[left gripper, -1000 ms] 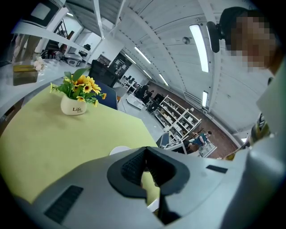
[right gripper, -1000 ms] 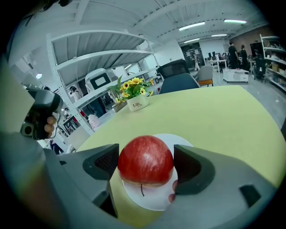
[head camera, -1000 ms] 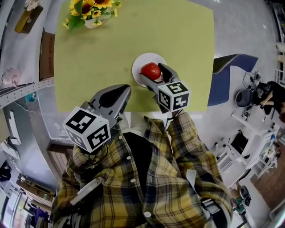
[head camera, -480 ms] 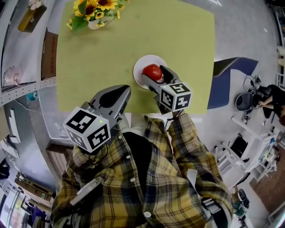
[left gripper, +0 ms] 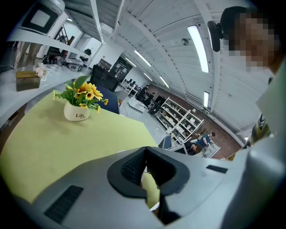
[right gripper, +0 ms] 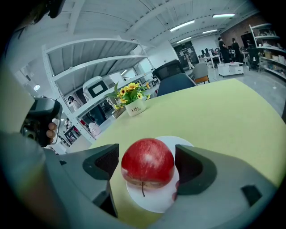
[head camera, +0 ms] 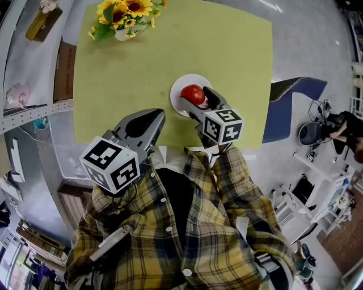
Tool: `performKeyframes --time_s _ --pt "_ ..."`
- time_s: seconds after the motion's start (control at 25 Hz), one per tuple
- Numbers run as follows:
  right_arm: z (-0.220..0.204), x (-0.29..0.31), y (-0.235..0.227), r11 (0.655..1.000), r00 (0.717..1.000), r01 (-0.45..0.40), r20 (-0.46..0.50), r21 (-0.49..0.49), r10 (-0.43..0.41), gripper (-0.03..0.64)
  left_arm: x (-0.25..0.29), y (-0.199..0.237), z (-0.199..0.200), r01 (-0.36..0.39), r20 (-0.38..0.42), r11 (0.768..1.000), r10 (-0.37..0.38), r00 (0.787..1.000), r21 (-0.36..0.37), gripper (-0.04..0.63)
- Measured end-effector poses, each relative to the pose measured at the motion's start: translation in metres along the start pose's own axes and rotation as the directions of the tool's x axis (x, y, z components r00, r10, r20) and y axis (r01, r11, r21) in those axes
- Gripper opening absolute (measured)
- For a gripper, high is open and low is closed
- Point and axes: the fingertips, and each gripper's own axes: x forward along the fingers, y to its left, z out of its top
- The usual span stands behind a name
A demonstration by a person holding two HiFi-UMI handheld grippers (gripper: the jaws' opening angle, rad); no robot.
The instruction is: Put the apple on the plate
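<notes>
Round red apple [right gripper: 147, 162] resting on the small white plate [right gripper: 154, 202], right gripper [head camera: 194, 96] open around it
In my right gripper view the apple lies squarely between the jaws with its stem end turned toward the camera; the jaws stand apart with a sliver of gap on either side, so neither one touches the fruit. From the head view I see the plate sitting on the yellow-green tabletop [head camera: 142, 68], toward the table's near edge, with the right gripper reaching in from my side. My left gripper [left gripper: 145, 156] is held back by the table's near edge, well apart from the plate, its jaws closed together with nothing between them. A white pot of sunflowers [head camera: 122, 17] stands at the table's far side
</notes>
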Motion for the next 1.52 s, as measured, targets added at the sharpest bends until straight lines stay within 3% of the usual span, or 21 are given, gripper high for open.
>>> performKeyframes --time_s 0.6,0.88,1.12,1.32,1.52 --pt "0.026 -0.028 0.003 0.999 0.997 0.038 0.064 -0.032 -0.035 0.367 -0.002 -0.012 0.017 0.035 0.035 0.999 -0.036 0.999 0.035 0.008" --pt "0.05 -0.053 0.014 0.999 0.987 0.018 0.158 0.035 -0.023 0.365 -0.002 -0.019 0.034 0.068 0.071 0.995 -0.073 0.995 0.068 0.008" --pt "0.086 -0.086 0.047 1.0 0.969 -0.009 0.246 -0.007 0.011 0.362 -0.004 -0.03 0.056 0.102 0.107 0.99 -0.113 0.988 0.1 0.008" --pt "0.119 -0.11 0.081 0.996 0.949 -0.029 0.312 -0.082 0.054 0.293 -0.007 -0.042 0.071 0.139 0.133 0.983 -0.155 0.979 0.123 0.008" --pt "0.142 -0.135 0.111 0.983 0.928 0.019 0.369 -0.182 0.05 0.224 -0.006 -0.06 0.081 0.186 0.127 0.966 -0.21 0.969 0.18 0.008"
